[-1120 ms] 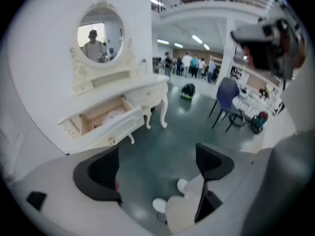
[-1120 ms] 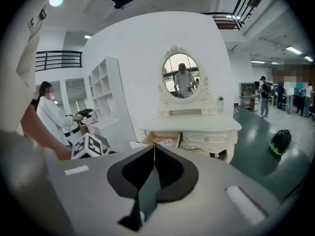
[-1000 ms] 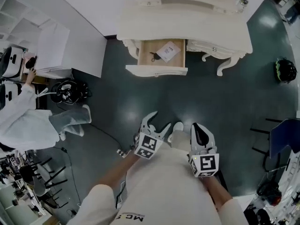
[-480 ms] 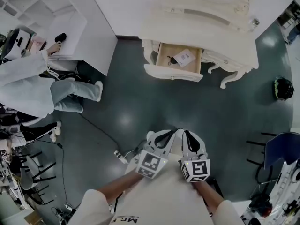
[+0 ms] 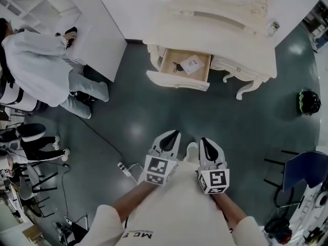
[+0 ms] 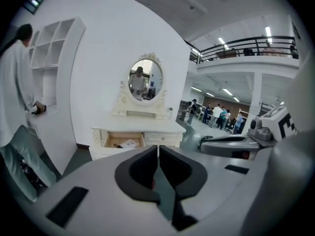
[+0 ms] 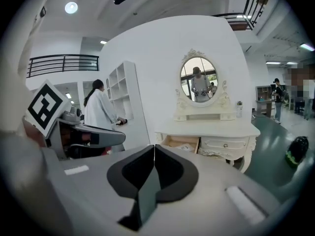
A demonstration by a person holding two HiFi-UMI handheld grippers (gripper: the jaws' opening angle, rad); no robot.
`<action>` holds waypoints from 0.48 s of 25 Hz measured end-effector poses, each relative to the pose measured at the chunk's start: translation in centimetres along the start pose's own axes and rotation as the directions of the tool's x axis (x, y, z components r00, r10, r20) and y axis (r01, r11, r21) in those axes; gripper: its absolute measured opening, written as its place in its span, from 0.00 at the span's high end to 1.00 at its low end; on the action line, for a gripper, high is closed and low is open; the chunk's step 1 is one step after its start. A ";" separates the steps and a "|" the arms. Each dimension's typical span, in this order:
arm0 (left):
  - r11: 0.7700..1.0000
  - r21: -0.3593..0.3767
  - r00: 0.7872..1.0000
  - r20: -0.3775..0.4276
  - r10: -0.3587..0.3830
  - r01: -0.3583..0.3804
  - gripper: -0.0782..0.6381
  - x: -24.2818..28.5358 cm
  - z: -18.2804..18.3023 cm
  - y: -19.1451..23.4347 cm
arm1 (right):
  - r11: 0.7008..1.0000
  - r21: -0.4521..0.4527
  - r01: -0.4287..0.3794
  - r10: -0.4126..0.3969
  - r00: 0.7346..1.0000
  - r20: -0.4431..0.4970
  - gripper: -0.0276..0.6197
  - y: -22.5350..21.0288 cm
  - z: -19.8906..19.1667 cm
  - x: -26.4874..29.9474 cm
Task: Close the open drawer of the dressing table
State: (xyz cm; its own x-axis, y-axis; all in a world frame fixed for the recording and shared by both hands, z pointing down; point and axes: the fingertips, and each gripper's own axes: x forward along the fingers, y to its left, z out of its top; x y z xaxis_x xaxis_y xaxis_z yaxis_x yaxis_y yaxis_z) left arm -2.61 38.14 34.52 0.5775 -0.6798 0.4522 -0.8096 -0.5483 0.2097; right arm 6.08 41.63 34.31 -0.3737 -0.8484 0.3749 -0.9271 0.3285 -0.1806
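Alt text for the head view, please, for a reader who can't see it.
A cream dressing table stands against the wall with one drawer pulled open, a card inside. The left gripper and right gripper, both shut and empty, sit side by side well short of it.

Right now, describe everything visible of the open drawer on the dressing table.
The drawer is pulled well out of the cream dressing table, at its left in the head view. Its front is cream; the inside looks like pale bare wood. A white paper and a small dark item lie inside. Nothing else touches it.
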 end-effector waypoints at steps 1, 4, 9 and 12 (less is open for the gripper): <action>1.000 -0.021 1.000 0.007 0.018 -0.018 0.86 0.5 0.2 -0.8 | 1.000 -0.007 -0.013 0.013 1.000 -0.006 0.96 -1.0 0.0 -0.5; 0.999 -0.024 0.999 0.006 0.034 -0.034 0.86 1.9 0.3 -3.5 | 0.999 0.007 -0.033 0.034 0.999 -0.015 0.96 -3.8 -0.4 -1.1; 0.998 -0.012 0.998 0.008 0.060 -0.060 0.86 3.5 1.6 -4.1 | 0.998 0.022 -0.059 0.060 0.998 -0.030 0.96 -6.4 0.0 -0.1; 0.999 -0.019 0.999 0.002 0.050 -0.050 0.86 4.9 1.8 -3.4 | 0.997 0.026 -0.078 0.079 0.997 -0.027 0.96 -7.0 0.7 1.7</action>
State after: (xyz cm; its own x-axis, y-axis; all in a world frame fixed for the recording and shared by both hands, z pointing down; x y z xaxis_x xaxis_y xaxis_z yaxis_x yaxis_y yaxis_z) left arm 3.19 35.79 34.49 0.5366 -0.7070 0.4606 -0.8392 -0.5042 0.2038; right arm 11.93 37.59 35.57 -0.4461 -0.8085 0.3838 -0.8940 0.3829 -0.2327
